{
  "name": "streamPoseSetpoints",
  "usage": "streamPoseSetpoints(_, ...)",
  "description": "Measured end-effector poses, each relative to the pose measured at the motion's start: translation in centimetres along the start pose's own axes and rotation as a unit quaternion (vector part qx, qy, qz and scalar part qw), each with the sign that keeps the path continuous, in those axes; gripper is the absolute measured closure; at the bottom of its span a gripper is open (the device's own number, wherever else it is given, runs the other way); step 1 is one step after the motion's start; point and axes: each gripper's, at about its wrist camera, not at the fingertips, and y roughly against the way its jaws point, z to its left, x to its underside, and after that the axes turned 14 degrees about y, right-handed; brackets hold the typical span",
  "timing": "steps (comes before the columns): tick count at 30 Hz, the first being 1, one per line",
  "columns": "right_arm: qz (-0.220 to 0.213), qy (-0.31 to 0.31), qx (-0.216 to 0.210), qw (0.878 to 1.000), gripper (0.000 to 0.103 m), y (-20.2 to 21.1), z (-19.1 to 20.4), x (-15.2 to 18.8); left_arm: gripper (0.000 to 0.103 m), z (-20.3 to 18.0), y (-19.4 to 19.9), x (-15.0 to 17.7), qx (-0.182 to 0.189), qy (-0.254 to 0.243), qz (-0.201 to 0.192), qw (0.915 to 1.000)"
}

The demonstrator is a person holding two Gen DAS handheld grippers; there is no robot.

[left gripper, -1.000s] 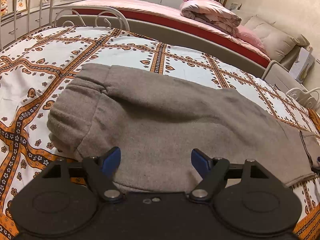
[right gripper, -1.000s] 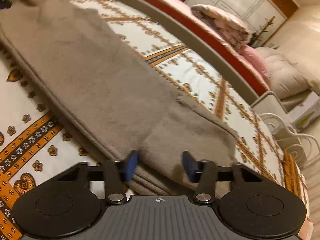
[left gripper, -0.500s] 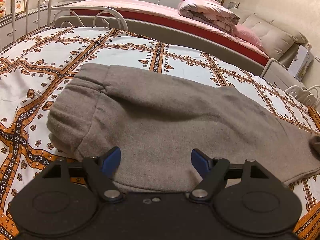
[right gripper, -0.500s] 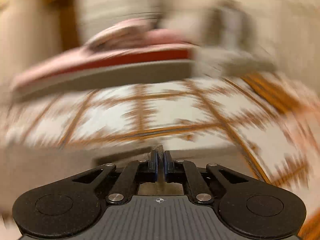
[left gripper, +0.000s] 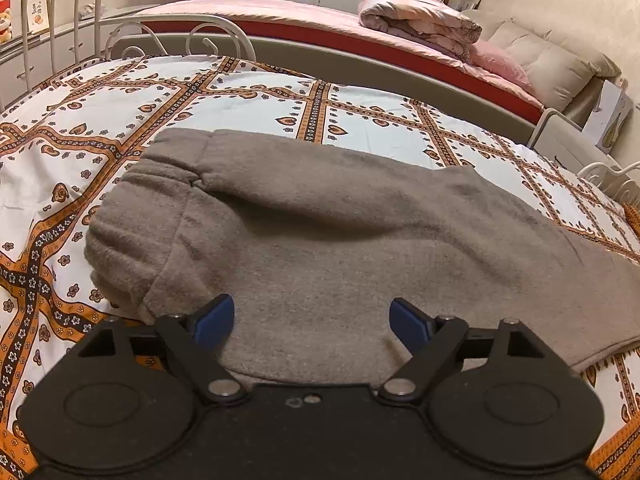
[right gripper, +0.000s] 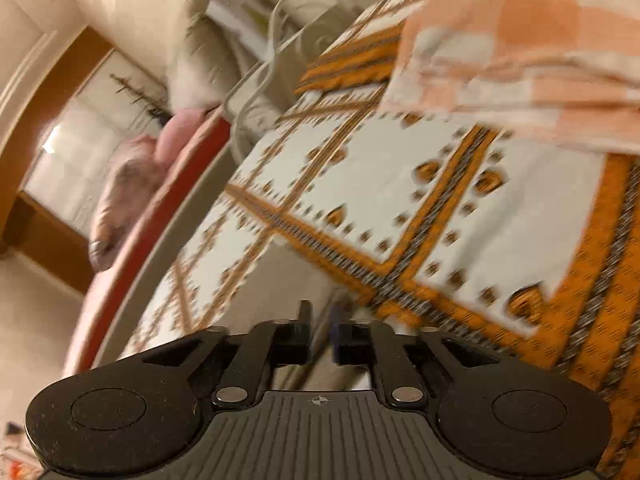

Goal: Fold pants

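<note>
Grey fleece pants [left gripper: 328, 232] lie across the patterned bedspread [left gripper: 224, 100] in the left wrist view, waistband at the left, legs running off to the right. My left gripper [left gripper: 312, 318] is open and hovers over the near edge of the pants by the waist. My right gripper [right gripper: 320, 332] is shut on a thin strip of grey pants fabric [right gripper: 316, 336] and is lifted and rolled sideways; its view is blurred by motion.
A second bed with a pink cover and a folded quilt [left gripper: 416, 16] stands behind. A white metal bed frame [left gripper: 176, 32] rims the far left. An orange checked cloth [right gripper: 520, 48] lies at the top right of the right wrist view.
My right gripper closed on the leg end of the pants and swung up and around with it. The leg end has gone from the left wrist view. The left gripper stayed put.
</note>
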Motion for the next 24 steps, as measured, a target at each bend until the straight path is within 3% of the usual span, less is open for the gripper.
streamPoseSetpoints(2, 0.014, -0.011, -0.006, 1.0, 0.038, -0.6, 0.2, 0.7, 0.024, -0.2, 0.0, 0.0, -0.005, 0.0, -0.003, 1.0)
streamPoseSetpoints(7, 0.033, -0.01, -0.012, 0.999, 0.038, -2.2, 1.2, 1.1, 0.03, -0.1, 1.2, -0.5, -0.03, 0.006, -0.044, 0.9986)
streamPoseSetpoints(13, 0.064, -0.023, -0.014, 0.998, 0.062, -4.9, 1.3, 1.5, 0.034, 0.4, 1.3, -0.2, -0.043, -0.015, -0.042, 0.9981)
streamPoseSetpoints(14, 0.064, -0.032, -0.01, 0.997, 0.073, -4.9, 1.0, 1.5, 0.034, 0.3, 1.2, -0.2, -0.045, -0.019, -0.04, 0.998)
streamPoseSetpoints(15, 0.065, -0.041, -0.007, 0.997, 0.092, -4.9, 0.7, 1.5, 0.034, 0.3, 1.1, -0.2, -0.045, -0.02, -0.039, 0.998)
streamPoseSetpoints(16, 0.069, -0.045, 0.0, 0.997, 0.098, -4.9, 0.5, 1.5, 0.034, 0.4, 1.1, -0.2, -0.044, -0.018, -0.038, 0.9982)
streamPoseSetpoints(24, 0.024, -0.055, -0.035, 0.998, 0.098, 0.6, 1.4, 1.1, 0.034, 1.1, 1.5, -0.4, -0.027, 0.007, -0.038, 0.9989)
